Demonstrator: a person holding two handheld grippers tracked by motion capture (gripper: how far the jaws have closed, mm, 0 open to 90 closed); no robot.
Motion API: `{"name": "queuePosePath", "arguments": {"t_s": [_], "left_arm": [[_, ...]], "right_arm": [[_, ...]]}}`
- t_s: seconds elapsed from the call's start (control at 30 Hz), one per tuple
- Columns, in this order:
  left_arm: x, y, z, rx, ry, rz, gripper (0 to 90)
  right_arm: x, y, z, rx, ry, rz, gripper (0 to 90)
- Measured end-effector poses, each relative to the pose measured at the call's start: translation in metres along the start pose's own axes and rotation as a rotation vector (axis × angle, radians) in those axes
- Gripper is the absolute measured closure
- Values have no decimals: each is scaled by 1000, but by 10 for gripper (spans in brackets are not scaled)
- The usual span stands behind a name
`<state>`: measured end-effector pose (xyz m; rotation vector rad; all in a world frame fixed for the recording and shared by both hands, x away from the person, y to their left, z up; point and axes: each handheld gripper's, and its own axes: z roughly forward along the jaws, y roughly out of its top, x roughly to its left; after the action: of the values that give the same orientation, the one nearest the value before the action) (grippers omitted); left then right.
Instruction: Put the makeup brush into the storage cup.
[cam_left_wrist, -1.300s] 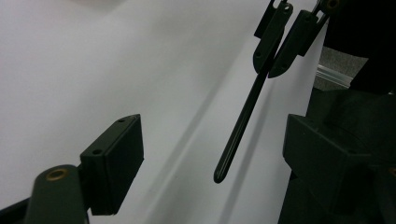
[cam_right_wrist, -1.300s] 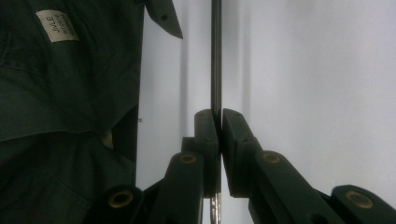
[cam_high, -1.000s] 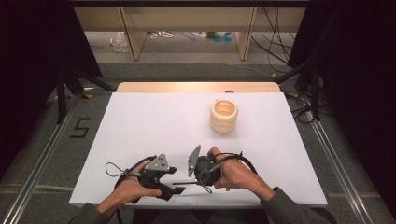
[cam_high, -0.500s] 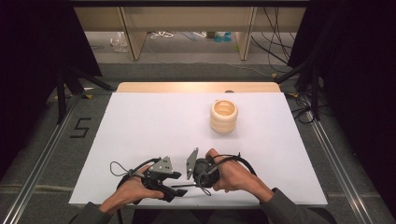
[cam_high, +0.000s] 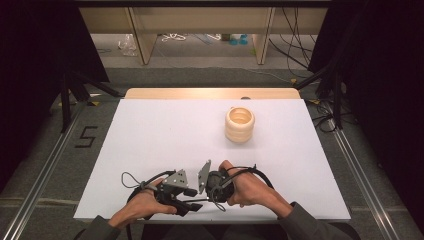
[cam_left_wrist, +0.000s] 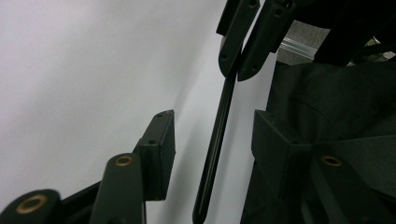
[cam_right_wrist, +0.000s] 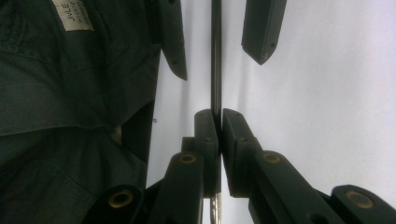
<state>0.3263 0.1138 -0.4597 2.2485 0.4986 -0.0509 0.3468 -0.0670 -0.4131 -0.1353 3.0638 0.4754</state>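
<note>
While the right gripper (cam_right_wrist: 219, 135) keeps its jaws pressed on a thin black rod (cam_left_wrist: 215, 149) near the table's (cam_high: 150, 130) front edge, the left gripper (cam_left_wrist: 212, 140) has drawn slightly nearer and stands wide open around it, likely a handover. The ridged cream cup (cam_high: 239, 124) stays far behind.

Looks like a lab / recording rig where I'm sat: white table (cam_high: 165, 135) w/ black curtains (cam_high: 35, 45) at 9 and 3 o'clock, metal floor rails (cam_high: 35, 185) each side, a taped "5" (cam_high: 86, 136) at 9, loose cables (cam_high: 295, 42) and wooden shelving legs (cam_high: 142, 37) at 12.
</note>
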Motion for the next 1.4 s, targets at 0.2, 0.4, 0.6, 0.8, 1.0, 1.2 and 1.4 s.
{"name": "queuePosePath", "arguments": {"t_s": [0.2,0.4,0.6,0.8,1.0,1.2,1.4], "left_arm": [[-1,2,1,20,-6,19,534],[-1,2,1,22,-13,21,580],[-1,2,2,15,-30,21,624],[0,2,2,17,-41,30,668],[-1,2,2,11,-50,22,695],[0,2,2,12,-58,32,708],[-1,2,2,17,-53,40,726]], "right_arm": [[1,1,1,3,6,-10,858],[2,2,1,5,6,-4,857],[2,3,1,-5,0,-36,857],[2,3,0,-7,0,-40,858],[3,4,-1,-1,-3,-43,858],[4,5,-2,-5,-4,-58,857],[6,6,-4,1,5,-42,858]]}}
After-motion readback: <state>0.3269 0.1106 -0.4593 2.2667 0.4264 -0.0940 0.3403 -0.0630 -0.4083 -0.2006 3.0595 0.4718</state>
